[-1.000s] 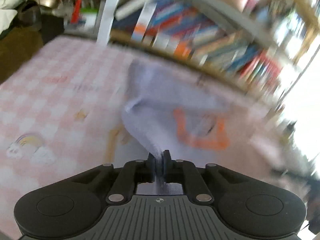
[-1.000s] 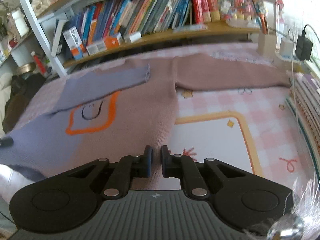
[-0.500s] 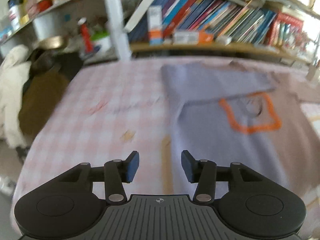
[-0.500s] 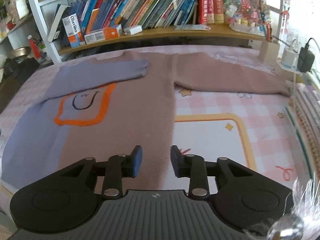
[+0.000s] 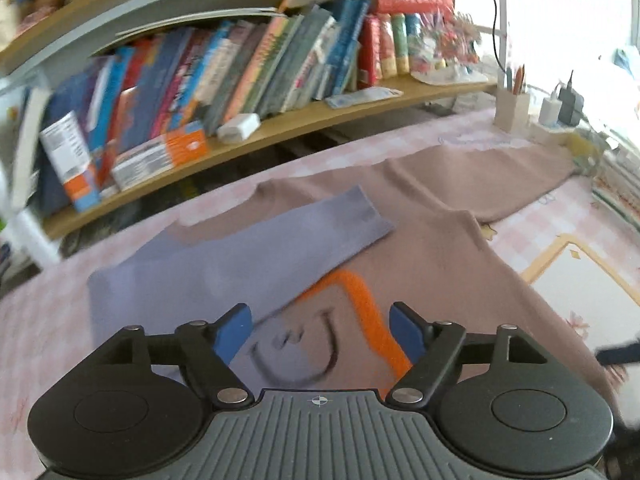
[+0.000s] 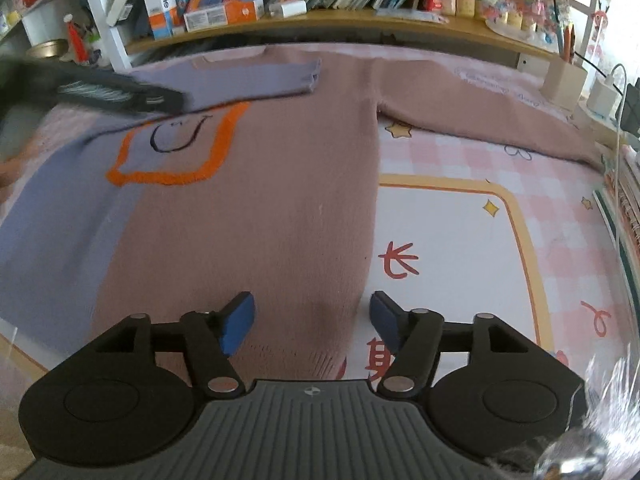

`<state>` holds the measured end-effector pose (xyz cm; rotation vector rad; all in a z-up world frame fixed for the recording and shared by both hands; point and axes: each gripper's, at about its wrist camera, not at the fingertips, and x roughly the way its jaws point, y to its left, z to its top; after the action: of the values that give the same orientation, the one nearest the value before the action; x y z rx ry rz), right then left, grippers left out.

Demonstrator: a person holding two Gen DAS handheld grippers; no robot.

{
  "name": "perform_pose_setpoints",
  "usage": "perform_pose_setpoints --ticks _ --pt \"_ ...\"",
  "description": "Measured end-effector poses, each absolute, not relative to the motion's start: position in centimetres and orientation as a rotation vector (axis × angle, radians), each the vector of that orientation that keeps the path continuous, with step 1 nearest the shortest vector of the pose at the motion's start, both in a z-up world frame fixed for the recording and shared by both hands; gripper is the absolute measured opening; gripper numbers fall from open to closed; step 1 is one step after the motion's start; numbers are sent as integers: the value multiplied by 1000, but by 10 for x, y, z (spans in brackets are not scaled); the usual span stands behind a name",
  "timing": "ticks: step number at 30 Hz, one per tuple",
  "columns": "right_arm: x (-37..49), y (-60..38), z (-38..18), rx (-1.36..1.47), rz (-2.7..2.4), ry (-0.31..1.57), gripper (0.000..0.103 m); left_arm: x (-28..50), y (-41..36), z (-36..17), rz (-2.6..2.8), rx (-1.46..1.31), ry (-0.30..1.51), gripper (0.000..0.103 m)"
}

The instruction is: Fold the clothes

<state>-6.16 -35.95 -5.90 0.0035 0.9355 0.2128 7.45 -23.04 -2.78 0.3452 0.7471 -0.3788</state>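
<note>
Currently the sweater (image 6: 256,208) lies flat, front up, on the pink checked table cover (image 6: 460,160), its collar toward the far bookshelf (image 6: 320,16). At the left, the purple sleeve (image 6: 248,82) is already folded across the chest, its cuff ending near the collar and just above the orange-outlined face (image 6: 176,148).

The left gripper (image 5: 320,330) hovers over that face, pointing down at the chest. Its jaws are opening, already spread wide, with nothing pinched between them. In the right wrist view it shows only as a dark blur at the far left.

Centre: the right gripper (image 6: 310,322) hangs over the near hem of the brown half. Its jaws are also opening, with the hem below them but not gripped.

Right: the brown sleeve (image 6: 480,106) lies stretched out toward the far right, ending beside the pencil cup (image 6: 564,80) and charger plugs (image 5: 560,106).

Judgement: the step in hand is folding this second sleeve inward. To do it well, take the sleeve near the cuff, lift only enough to clear the body, and carry it leftward across the chest so that it mirrors the purple one. Keep the shoulder seam as the fold line and avoid dragging the body cloth. The cords at the far right could snag.
</note>
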Motion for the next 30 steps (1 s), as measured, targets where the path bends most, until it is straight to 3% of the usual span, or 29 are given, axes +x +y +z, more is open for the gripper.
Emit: perform_pose_setpoints --ticks 5,11,17,19,20,23,25,30 --pt "-61 -356 -62 -6 228 929 77 101 -265 -41 -420 424 724 79" --pt "-60 -354 -62 -6 235 931 80 121 -289 -50 -487 440 677 77" --pt "-62 -355 -62 -2 237 927 80 134 -308 -66 -471 505 676 50" --pt "-62 -355 -62 -1 236 926 80 137 -308 -72 -458 529 680 26" --pt "-62 -356 -62 3 235 926 79 138 -308 -75 -452 541 683 21" --pt "-64 -357 -61 15 229 925 79 138 -307 -80 -442 570 672 18" --pt "-64 -357 -61 18 227 926 79 141 -300 -77 -427 550 666 4" --pt "-64 -355 -60 9 219 932 79 144 -250 -42 -325 373 592 4"
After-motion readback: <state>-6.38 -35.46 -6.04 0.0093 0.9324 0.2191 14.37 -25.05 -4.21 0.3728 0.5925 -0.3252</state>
